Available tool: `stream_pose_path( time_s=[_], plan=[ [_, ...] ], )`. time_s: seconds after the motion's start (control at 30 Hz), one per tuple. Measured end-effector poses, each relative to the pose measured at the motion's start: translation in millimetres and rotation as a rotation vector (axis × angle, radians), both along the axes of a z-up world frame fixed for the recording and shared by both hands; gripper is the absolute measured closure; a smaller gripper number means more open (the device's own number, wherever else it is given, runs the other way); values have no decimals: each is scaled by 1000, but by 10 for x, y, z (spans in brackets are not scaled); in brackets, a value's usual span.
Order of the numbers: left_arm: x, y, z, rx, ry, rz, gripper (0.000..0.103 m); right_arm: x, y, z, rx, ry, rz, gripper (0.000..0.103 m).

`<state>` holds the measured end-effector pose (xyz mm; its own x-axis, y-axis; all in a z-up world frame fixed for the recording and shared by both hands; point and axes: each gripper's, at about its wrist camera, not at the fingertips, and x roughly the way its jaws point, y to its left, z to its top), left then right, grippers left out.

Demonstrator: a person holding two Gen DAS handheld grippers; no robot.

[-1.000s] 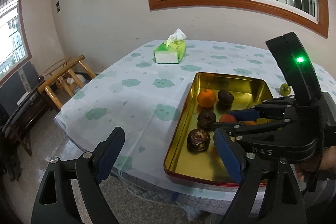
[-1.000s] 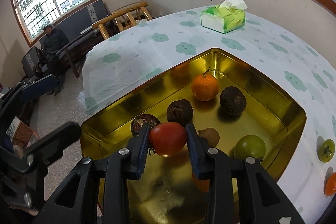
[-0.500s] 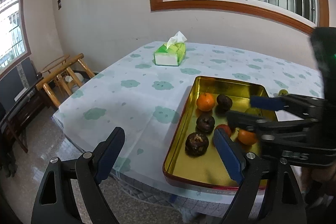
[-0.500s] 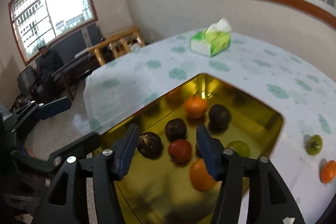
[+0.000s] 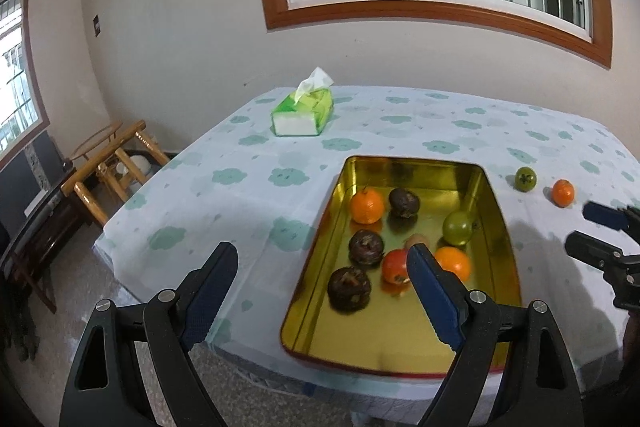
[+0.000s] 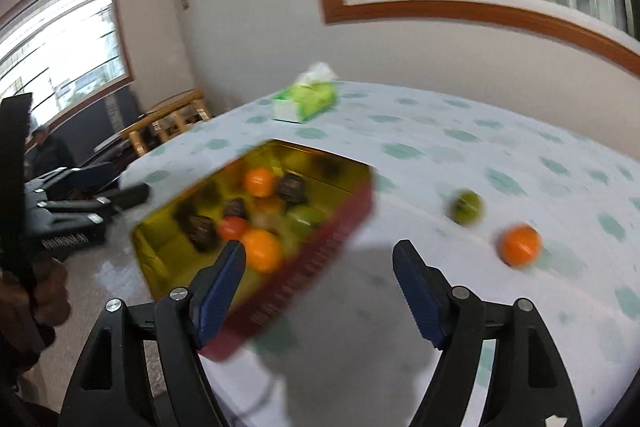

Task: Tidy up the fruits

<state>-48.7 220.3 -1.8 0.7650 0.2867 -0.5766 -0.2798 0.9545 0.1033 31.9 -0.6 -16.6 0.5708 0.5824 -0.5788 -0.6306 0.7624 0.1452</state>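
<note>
Both my claws gape wide and empty: left claw (image 5: 322, 265) near the tray (image 5: 496, 211), right claw (image 6: 320, 263) over the bench (image 6: 440, 163).

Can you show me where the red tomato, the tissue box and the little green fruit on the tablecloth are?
red tomato (image 5: 394, 265), left wrist view, its front.
tissue box (image 5: 303, 113), left wrist view, green top.
green fruit (image 5: 525, 179), left wrist view, its middle.

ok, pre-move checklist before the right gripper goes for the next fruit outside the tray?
1. Right gripper open, holding nothing: ok.
2. Left gripper open, off the table's near edge: ok.
3. Orange and green fruit on the tablecloth, apart: ok.
4. Red tomato inside the tray: ok.
5. Tray has bare floor at its near end: ok.
6. Right wrist view sharp enough to aim: not ok, blurred.
</note>
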Motion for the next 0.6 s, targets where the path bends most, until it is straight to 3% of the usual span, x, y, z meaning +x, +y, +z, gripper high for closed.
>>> stream_pose_path(
  time_s=[0.27, 0.6],
  plan=[
    [295, -179, 87, -63, 32, -58, 15, 325, -994, -280, 0, 71, -229, 28],
    [881, -784, 99, -28, 98, -173, 15, 548, -1760, -354, -21, 61, -372, 27]
  ],
)
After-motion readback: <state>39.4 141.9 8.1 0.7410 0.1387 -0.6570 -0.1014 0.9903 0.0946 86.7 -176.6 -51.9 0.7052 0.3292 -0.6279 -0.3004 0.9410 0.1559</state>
